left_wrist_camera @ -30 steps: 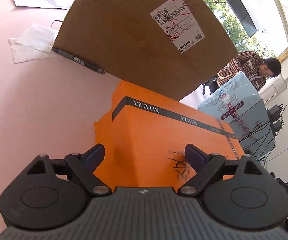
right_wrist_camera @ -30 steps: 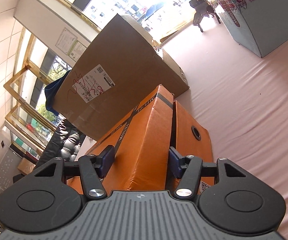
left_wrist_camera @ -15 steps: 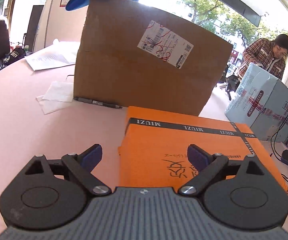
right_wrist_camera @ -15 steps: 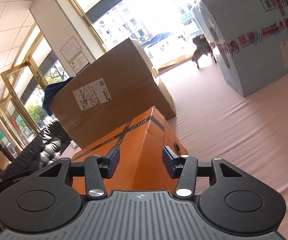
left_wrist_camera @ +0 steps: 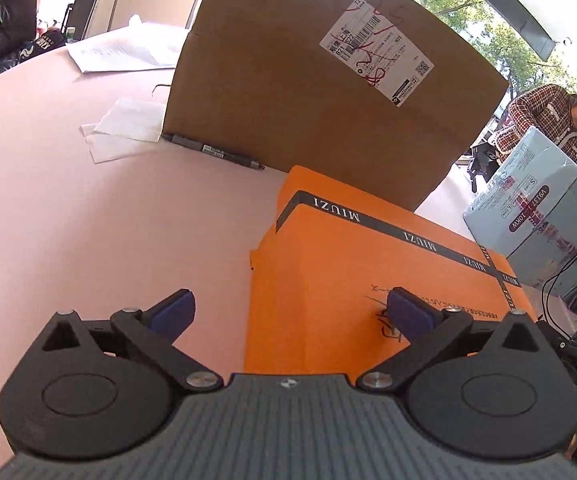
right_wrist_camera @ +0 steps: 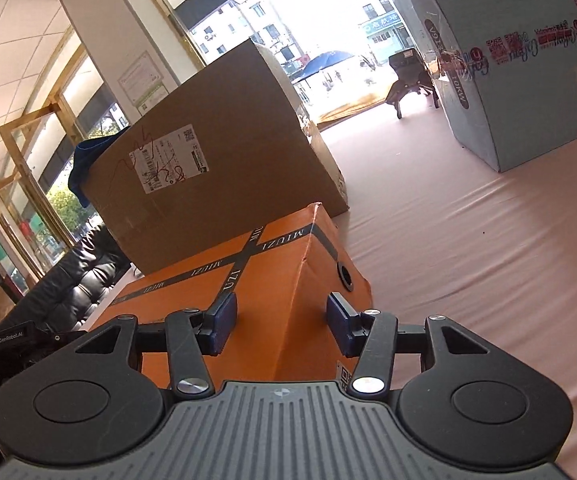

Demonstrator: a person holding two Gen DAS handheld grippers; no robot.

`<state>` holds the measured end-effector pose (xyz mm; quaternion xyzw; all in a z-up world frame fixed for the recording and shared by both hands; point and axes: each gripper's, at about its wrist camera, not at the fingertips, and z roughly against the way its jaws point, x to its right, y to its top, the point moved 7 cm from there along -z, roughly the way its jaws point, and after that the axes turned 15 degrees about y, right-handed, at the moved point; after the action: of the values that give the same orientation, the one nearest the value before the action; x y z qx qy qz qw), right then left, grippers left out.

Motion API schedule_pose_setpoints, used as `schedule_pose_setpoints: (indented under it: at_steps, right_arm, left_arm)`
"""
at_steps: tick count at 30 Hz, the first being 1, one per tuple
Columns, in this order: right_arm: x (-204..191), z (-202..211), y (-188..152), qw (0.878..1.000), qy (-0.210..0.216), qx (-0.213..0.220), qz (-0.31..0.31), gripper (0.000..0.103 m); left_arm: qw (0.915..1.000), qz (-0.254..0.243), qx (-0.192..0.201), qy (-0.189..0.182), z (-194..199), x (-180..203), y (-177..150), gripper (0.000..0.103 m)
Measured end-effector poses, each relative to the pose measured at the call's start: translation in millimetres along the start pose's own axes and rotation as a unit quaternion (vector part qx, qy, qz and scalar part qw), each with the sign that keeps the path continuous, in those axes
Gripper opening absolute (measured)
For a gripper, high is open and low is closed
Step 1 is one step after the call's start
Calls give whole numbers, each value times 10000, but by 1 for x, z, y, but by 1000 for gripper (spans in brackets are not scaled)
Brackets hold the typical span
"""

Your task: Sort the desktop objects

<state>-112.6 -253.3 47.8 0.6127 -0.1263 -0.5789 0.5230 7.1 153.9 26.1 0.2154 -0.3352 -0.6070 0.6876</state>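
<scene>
Daylight floods from blown-out windows [right_wrist_camera: 320,12]; fisheye bends the edges, both views otherwise sharp

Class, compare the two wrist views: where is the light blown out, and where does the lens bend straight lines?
Right wrist view: the window is washed out to white, leaving the brown box backlit and dull. Left wrist view: light is more even, the label mostly readable; the fisheye bows the brown box's edges. Both views show the orange box sharp.

The left claw [left_wrist_camera: 288,312] is spread wide, the right claw [right_wrist_camera: 282,322] parted more narrowly, both level and gripping nothing.
</scene>
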Motion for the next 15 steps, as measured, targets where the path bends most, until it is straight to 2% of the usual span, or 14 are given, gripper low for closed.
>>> schedule_pose_setpoints:
  at_steps: [3,6,10,15]
  right_arm:
    - [2,-1,-2,9998,59,131,131,49]
    - [2,-2,-2,9994,42,216,259,55]
    - [6,-3,-2,9997,53,190,153,61]
    - [21,-6,-4,9990,233,206,-333,70]
  left_arm:
    - [9996,-177,201,133,4,4,1,103]
    - [9990,-298,297,138,4,5,0,103]
    - [9999,-70,73,-108,-2,-2,-2,103]
    - [9980,359,-180,-485,-11,-10,-7,103]
